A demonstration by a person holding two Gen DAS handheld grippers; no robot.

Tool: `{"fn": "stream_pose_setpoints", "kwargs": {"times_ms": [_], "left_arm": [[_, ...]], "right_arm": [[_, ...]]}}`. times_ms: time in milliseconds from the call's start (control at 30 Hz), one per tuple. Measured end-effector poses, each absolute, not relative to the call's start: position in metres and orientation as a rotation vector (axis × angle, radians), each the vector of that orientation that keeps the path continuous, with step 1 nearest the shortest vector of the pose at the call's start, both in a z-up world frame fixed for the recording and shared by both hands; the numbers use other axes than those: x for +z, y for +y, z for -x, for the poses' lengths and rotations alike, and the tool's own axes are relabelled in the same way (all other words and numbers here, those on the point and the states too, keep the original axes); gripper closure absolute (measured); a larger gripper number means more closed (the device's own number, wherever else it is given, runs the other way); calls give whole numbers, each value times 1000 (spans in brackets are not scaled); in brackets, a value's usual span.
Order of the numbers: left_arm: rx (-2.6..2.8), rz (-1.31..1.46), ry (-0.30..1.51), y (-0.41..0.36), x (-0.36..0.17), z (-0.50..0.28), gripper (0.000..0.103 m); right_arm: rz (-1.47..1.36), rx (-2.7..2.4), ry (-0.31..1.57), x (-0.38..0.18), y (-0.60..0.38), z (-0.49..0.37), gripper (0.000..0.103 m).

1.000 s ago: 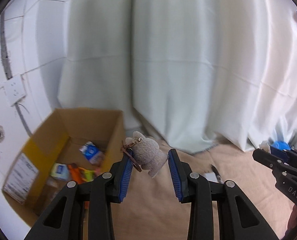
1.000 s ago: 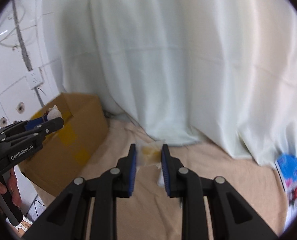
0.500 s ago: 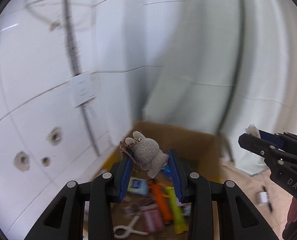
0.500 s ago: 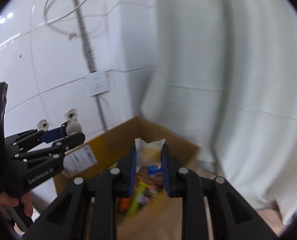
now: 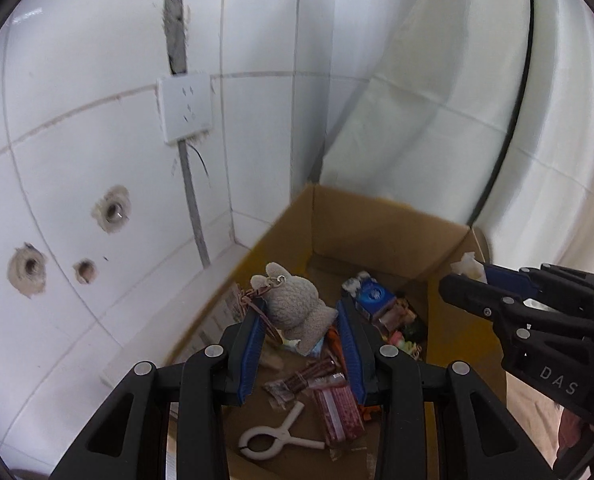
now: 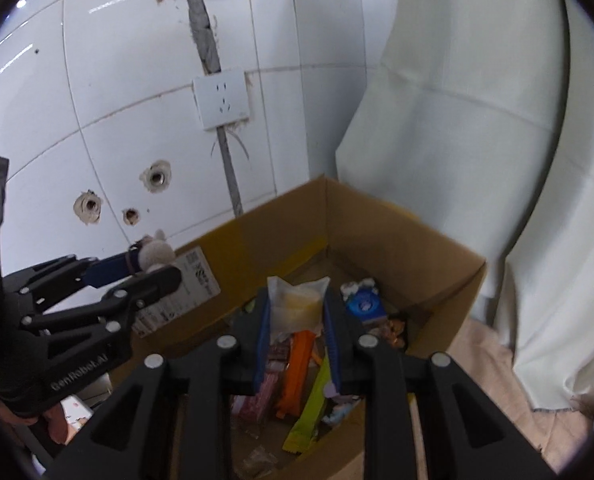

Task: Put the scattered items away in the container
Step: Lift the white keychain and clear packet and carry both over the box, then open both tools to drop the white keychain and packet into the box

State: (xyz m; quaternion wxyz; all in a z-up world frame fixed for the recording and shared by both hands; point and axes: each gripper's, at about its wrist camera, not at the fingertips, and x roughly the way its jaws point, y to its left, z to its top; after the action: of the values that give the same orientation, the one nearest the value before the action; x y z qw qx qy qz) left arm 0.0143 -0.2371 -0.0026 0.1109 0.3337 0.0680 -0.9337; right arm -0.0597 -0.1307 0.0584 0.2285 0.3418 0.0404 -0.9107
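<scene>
Clearly legible, "DAS" runs in pale letters along the black frame of the right tongs where they enter the right edge of the left wrist view, and "GenRobot.AI" is printed on the left tongs at the lower left of the right wrist view. A white shipping label with a small square code is stuck on the near-left wall of the cardboard box; its text is too small to read.

Both tongs are held above the open box, pointing forward and down toward the tiled wall. The left tongs, in the lower middle of their own view, are closed on a grey plush keychain with a ring and brown cord at its top. The right tongs, low in the centre of their own view, are narrowed on a clear snack packet with something yellow inside. Fingers of the person's hand show at the lower left under the left tongs' handle.

Inside the box lie a blue packet, an orange packet, a yellow-green wrapper, a red-and-white pack and a white clip.

A white socket plate sits on the wall in the upper middle; a white curtain hangs at right.
</scene>
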Motion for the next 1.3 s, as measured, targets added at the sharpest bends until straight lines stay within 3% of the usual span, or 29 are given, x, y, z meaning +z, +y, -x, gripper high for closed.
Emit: {"fn": "stream_pose_setpoints", "kwargs": {"times_ms": [133, 200, 533, 567, 600, 667, 700, 733, 1300], "left_arm": [[-2744, -1008, 216, -235, -12, -14, 66], [-2743, -1020, 222, -236, -14, -11, 65], [-2728, -1091, 216, -227, -20, -1, 64], [-2718, -1102, 205, -226, -21, 1, 63], [-2718, -1107, 198, -225, -21, 3, 57], [-2736, -1105, 208, -224, -20, 3, 28], [-2748, -1103, 219, -224, -20, 4, 5], [-2760, -1093, 231, -224, -18, 3, 0], [-2877, -1012, 193, -178, 40, 11, 0]], "right_arm": [[-941, -2535, 106, 61, -121, 54, 60], [-941, -2544, 87, 64, -116, 53, 46], [-911, -2595, 62, 77, -100, 47, 26], [-906, -2604, 59, 80, -99, 46, 20], [-902, -2614, 53, 82, -97, 46, 14], [-886, -2630, 39, 86, -93, 45, 10], [-879, -2645, 40, 88, -91, 45, 7], [-874, -2653, 41, 90, -90, 45, 4], [-808, -2924, -49, 120, 9, 18, 0]]}}
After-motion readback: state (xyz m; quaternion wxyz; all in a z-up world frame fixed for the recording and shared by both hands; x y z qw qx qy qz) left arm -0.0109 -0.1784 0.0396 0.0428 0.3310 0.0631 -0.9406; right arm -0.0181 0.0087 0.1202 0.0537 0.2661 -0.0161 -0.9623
